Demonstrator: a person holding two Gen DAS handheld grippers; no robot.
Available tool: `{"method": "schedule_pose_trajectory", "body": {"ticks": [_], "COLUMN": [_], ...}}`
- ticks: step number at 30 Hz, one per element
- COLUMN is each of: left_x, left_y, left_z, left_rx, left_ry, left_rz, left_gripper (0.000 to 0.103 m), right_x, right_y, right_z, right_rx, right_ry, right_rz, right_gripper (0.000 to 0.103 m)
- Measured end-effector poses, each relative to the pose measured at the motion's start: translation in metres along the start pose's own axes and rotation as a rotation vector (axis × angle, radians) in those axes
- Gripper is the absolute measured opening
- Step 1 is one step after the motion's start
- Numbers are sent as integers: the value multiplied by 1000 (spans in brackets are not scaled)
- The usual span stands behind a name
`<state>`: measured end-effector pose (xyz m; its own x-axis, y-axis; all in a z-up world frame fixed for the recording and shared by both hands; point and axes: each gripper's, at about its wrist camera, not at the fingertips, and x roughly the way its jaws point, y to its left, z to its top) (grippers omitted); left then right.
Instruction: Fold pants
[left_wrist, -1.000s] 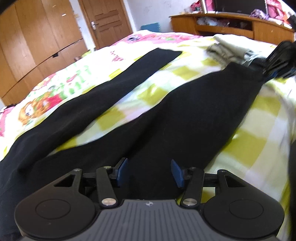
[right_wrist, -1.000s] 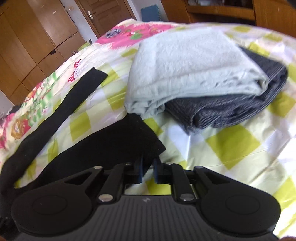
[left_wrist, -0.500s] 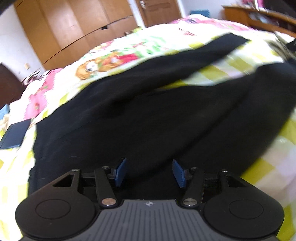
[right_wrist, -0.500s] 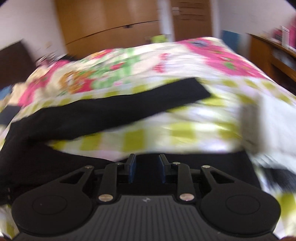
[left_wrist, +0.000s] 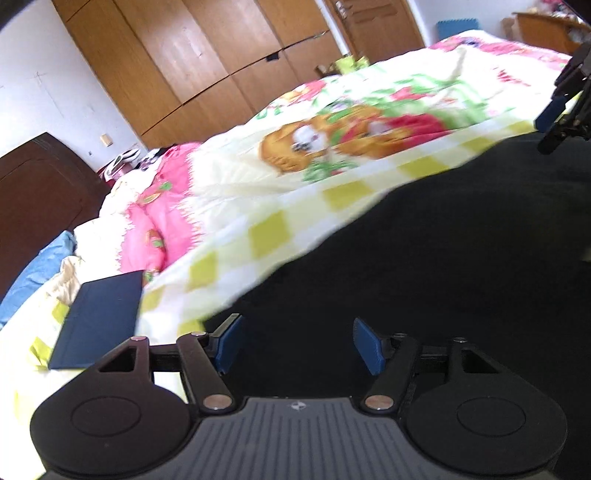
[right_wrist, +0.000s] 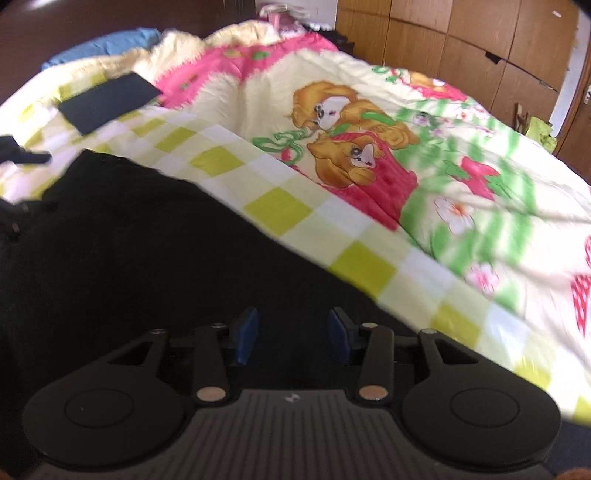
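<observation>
The left gripper (left_wrist: 295, 345) has its blue pads (left_wrist: 365, 345) set wide apart, the jaws having just been opening, and nothing sits clamped between them; only the dark cloth of the black pants (left_wrist: 443, 258) lies below and ahead of the fingertips. The right gripper (right_wrist: 291, 336) shows a narrower gap, its jaws also just opening, with no fabric pinched; the pants (right_wrist: 129, 258) spread beneath it and away to the left of its fingers.

No container shows in either view. The pants lie flat on a bedspread (left_wrist: 369, 155), which runs past the far side of both pairs of fingers: soft, slightly rumpled cotton-like cloth, printed with yellow-green and white checks near the pants' edge and with cartoon animals, pink patches and green leaves further off. A flat dark rectangular object (left_wrist: 99, 317), perhaps a tablet case, though blur makes it hard to say, rests on the checks to the left of the left fingers and well beyond the right ones. A blue pillow (right_wrist: 107, 42) sits behind it at the dark headboard (left_wrist: 40, 199). Glossy brown wooden wardrobe doors (left_wrist: 192, 62) line the wall beyond the bed.
</observation>
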<state>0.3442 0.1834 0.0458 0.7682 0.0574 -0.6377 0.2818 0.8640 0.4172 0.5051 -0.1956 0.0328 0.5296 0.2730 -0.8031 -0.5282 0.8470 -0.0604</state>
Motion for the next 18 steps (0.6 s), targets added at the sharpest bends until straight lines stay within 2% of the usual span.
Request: {"method": "schedule_pose_trajectory", "body": {"ticks": [6, 9, 12, 14, 15, 16, 18], "left_x": [59, 74, 85, 89, 89, 89, 88], "left_y": [54, 54, 47, 43, 43, 44, 47], "left_z": [12, 7, -1, -3, -3, -3, -1], "left_rx": [-90, -92, -79, -66, -67, -68, -65], "left_ry": [82, 115, 165, 170, 169, 168, 163], "left_rz": [-12, -39, -65, -71, -72, -73, -70], "left_gripper": [81, 82, 84, 84, 84, 83, 75], "right_x": [44, 58, 72, 74, 75, 77, 82], "right_y": [-4, -8, -12, -13, -13, -15, -14], "right_z": [28, 35, 39, 38, 37, 38, 42], "right_rx": [-59, -80, -98, -102, -115, -125, -141], "right_ry": [75, 109, 160, 169, 166, 166, 166], "right_rz": [-26, -6, 6, 31, 32, 24, 5], "right_gripper": [46, 50, 50, 50, 53, 59, 62]}}
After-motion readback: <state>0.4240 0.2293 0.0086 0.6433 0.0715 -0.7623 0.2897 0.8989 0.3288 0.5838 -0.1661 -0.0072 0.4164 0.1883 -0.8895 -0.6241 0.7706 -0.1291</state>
